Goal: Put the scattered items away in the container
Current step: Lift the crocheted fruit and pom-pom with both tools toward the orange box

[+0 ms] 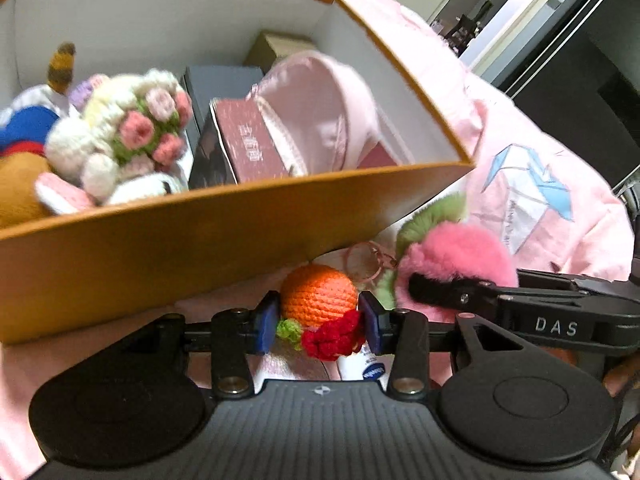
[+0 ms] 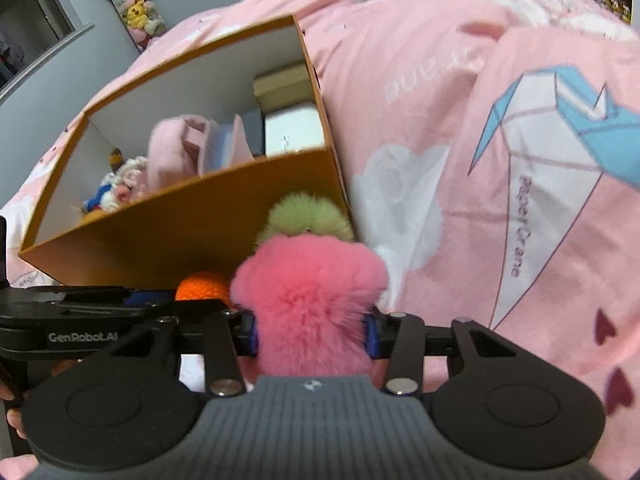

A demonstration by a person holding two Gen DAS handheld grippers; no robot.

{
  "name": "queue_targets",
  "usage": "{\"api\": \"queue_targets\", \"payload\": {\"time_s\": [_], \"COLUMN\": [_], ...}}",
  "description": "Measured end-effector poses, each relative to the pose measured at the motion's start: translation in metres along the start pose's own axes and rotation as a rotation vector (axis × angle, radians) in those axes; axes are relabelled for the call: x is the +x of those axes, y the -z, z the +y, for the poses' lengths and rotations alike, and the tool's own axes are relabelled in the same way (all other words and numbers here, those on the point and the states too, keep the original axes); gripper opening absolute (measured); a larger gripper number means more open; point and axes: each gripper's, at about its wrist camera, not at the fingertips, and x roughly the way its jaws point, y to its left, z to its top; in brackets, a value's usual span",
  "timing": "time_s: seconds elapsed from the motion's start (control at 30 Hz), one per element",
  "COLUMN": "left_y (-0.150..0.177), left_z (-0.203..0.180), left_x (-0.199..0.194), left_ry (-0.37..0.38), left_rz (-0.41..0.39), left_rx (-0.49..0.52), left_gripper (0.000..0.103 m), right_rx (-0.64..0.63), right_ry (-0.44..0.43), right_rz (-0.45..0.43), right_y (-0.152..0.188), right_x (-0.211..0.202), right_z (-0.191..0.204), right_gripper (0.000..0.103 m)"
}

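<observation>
Left wrist view: the left gripper (image 1: pixel 319 316) has its two blue pads (image 1: pixel 268 322) set against either side of one orange crochet ball (image 1: pixel 318 294), part-way open and pressing on it. A red crochet knot (image 1: pixel 334 336) and a small green tuft (image 1: pixel 289 328) hang from the ball's near side, toward the camera. One white tube (image 1: pixel 366 366) shows just below the right pad, its long axis running toward the camera.

One tan box (image 1: pixel 160 248) with white inner walls stands open just beyond the ball, on a pink blanket (image 1: pixel 540 184). Its long axis runs left to right in this view. Inside, at the left end, one crochet bouquet (image 1: pixel 136 136) lies among several plush toys, too blurred to count. In the middle sit one dark red carton (image 1: pixel 248 148), tilted, and one pink pouch (image 1: pixel 320 116) leaning on it, mouth toward the camera. One beige carton (image 1: pixel 280 46) stands in the far corner.

Right wrist view: the right gripper (image 2: pixel 311 334) is closed on one pink pompom (image 2: pixel 308 304); its pads sink into the fur on both sides, jaws about half open. One green pompom (image 2: pixel 310 216) is joined to the pink one's far end, so the pair points away from the camera toward the box's near wall. A metal ring (image 1: pixel 366 262) shows between the two toys in the left view. The orange ball lies just left of the pink pompom, both outside the box, by its near right corner.
</observation>
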Motion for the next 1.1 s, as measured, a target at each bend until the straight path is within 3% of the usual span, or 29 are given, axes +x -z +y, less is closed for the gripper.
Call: {"api": "queue_targets", "payload": {"time_s": [0.2,0.53,0.8,1.1], "left_y": [0.001,-0.009,-0.027,-0.058], "left_z": [-0.005,-0.014,-0.027,-0.012], "left_x": [-0.040,-0.105,-0.138,-0.159], "left_ry": [0.022,0.092,0.015,-0.084], "left_rz": [-0.063,-0.183,-0.270,-0.327], "left_rx": [0.023,0.027,0.039,0.026], "left_gripper": [0.049,0.049,0.049,0.049], "right_rx": [-0.030,-0.046,-0.136,-0.235], "right_ry": [-0.036,-0.175,-0.234,-0.263], "right_rz": [-0.043,-0.134,-0.223,-0.261], "right_y": [-0.007,-0.025,-0.055,-0.092], "right_x": [-0.030,-0.088,-0.108,-0.097], "right_z": [0.004,0.027,0.058,0.091], "right_gripper": [0.048,0.048,0.048,0.048]}}
